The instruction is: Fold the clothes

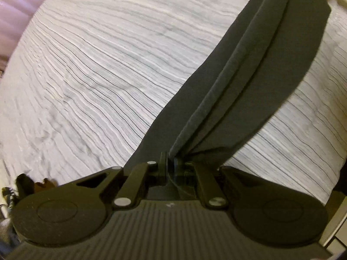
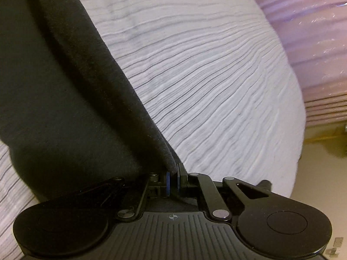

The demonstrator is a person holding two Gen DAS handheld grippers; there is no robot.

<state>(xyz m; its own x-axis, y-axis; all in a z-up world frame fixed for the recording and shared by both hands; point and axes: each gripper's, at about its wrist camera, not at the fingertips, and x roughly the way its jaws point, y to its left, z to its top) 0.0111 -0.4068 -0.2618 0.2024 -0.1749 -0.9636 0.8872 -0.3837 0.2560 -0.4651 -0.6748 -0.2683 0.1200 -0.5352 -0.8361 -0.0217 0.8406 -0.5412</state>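
Bed (image 1: 91,69), white ribbed cover, pink padded headboard (image 2: 314,43) behind. Dark garment (image 1: 249,75) lifted above cover, strung between left gripper (image 1: 170,162) and right gripper (image 2: 173,173), fingers of both clamped on its edge. Step judged: carrying fold across. Next: lower edge level, aligned.

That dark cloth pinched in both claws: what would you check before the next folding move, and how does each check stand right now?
1. Left gripper clamped on the dark cloth: ok.
2. Right gripper clamped on the same cloth: ok.
3. Cloth lifted off the striped bedcover near both grips: ok.
4. Bedcover bare where the cloth could land: ok in what shows.
5. Cloth's far end lying flat: cannot tell, out of view.
6. Layers lined up evenly: cannot tell.
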